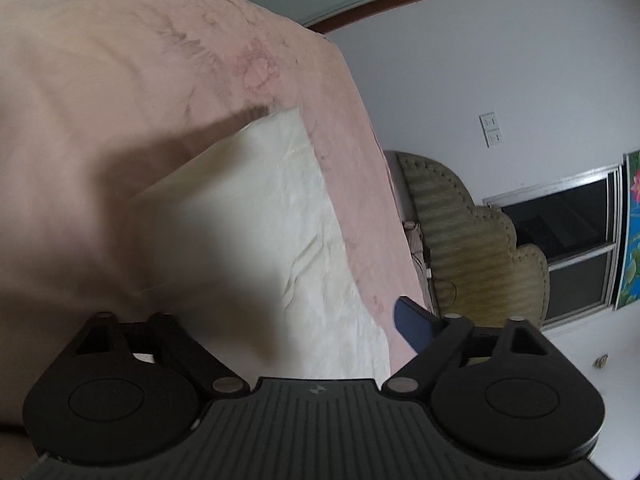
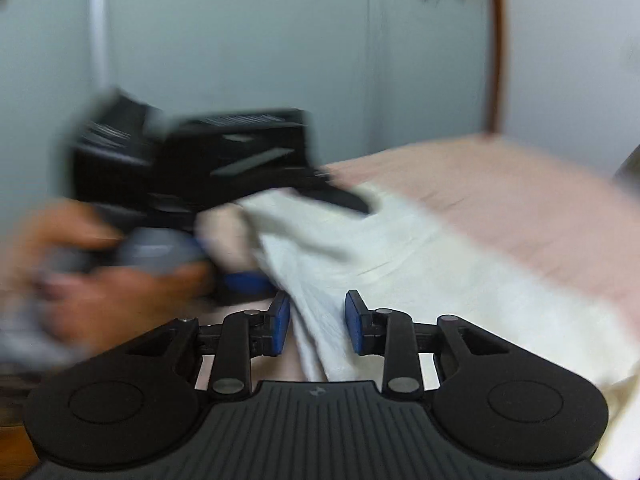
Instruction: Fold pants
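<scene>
Cream pants [image 1: 280, 216] lie spread on a pink bedsheet [image 1: 120, 80]. My left gripper [image 1: 260, 316] hangs over them with its jaws wide. Only its right blue pad [image 1: 412, 324] shows, and it touches nothing; a blurred fold close to the lens hides the left one. In the right wrist view a loose fold of the pants [image 2: 320, 332] runs between the blue pads of my right gripper [image 2: 318, 320]. These stand a little apart, and I see no squeeze on the cloth. A person's hand [image 2: 100, 280] holds the left gripper's blurred black housing [image 2: 188, 160], with the pants edge draped across its fingers.
The bed's edge [image 1: 360, 184] drops to a pale floor. A green padded chair [image 1: 472, 240] stands beside it. On the white wall are a window [image 1: 568, 232] and a socket [image 1: 490, 130]. A pale blue wall and a brown frame [image 2: 496, 40] stand behind the bed [image 2: 520, 192].
</scene>
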The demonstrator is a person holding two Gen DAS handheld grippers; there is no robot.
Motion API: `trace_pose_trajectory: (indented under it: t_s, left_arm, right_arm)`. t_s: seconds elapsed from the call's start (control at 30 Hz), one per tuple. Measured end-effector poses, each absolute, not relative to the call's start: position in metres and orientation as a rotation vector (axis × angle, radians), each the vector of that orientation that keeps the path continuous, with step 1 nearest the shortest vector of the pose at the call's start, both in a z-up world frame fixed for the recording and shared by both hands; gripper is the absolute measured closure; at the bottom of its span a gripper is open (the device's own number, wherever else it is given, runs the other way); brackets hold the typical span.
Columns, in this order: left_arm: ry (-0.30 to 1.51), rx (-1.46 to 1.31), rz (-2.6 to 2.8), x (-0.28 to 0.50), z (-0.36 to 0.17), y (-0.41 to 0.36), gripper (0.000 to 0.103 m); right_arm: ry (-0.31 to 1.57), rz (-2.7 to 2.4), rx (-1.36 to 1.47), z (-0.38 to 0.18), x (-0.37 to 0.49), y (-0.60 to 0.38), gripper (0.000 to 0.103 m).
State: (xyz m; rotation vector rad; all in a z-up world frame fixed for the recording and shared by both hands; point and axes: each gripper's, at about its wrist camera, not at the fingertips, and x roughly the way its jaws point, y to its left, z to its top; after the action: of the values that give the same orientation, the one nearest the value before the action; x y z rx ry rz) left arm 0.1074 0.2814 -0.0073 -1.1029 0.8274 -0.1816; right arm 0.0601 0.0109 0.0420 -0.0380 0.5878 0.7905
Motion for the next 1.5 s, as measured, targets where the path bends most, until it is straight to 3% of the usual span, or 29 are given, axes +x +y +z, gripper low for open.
trace_pose_trajectory:
  t_s: [0.07, 0.17, 0.2, 0.23, 0.33, 0.5, 0.73, 0.9, 1.1, 1.5]
  left_arm:
    - [0.832, -1.121, -0.167, 0.114, -0.012, 0.283, 0.019]
    - [0.83, -1.062, -0.155, 0.118, -0.01, 0.28, 0.032]
    - [0.834, -1.014, -0.143, 0.119, -0.007, 0.277, 0.045]
    - [0.84, -0.96, -0.123, 0.119, -0.005, 0.273, 0.065]
    - [0.84, -0.807, -0.077, 0.119, -0.002, 0.265, 0.095]
    - [0.653, -0.478, -0.091, 0.093, 0.047, 0.219, 0.096]
    - [0.387, -0.106, -0.262, 0.05, 0.118, 0.121, 0.095]
    - [0.316, 0.022, -0.435, 0.031, 0.138, 0.052, 0.095]
    - [0.352, 0.048, -0.639, 0.028, 0.135, -0.025, 0.094]
    - [0.495, 0.168, -0.729, 0.029, 0.066, -0.128, 0.092]
  right_arm:
    - [0.565, 0.803, 0.019, 0.049, 0.063, -0.009, 0.073]
    - [0.63, 0.619, -0.044, 0.041, 0.085, -0.015, 0.073]
    - [0.672, 0.552, -0.083, 0.033, 0.094, -0.012, 0.073]
    - [0.717, 0.518, -0.115, 0.023, 0.104, -0.01, 0.073]
    - [0.748, 0.53, -0.174, 0.007, 0.112, -0.004, 0.073]
    - [0.677, 0.562, -0.003, 0.029, 0.12, -0.033, 0.072]
    - [0.582, 0.491, -0.011, 0.052, 0.121, -0.071, 0.072]
    - [0.467, 0.526, -0.049, 0.076, 0.094, -0.112, 0.07]
    - [0.416, 0.382, -0.122, 0.084, 0.042, -0.187, 0.066]
    - [0.567, 0.09, -0.075, 0.009, -0.002, -0.276, 0.065]
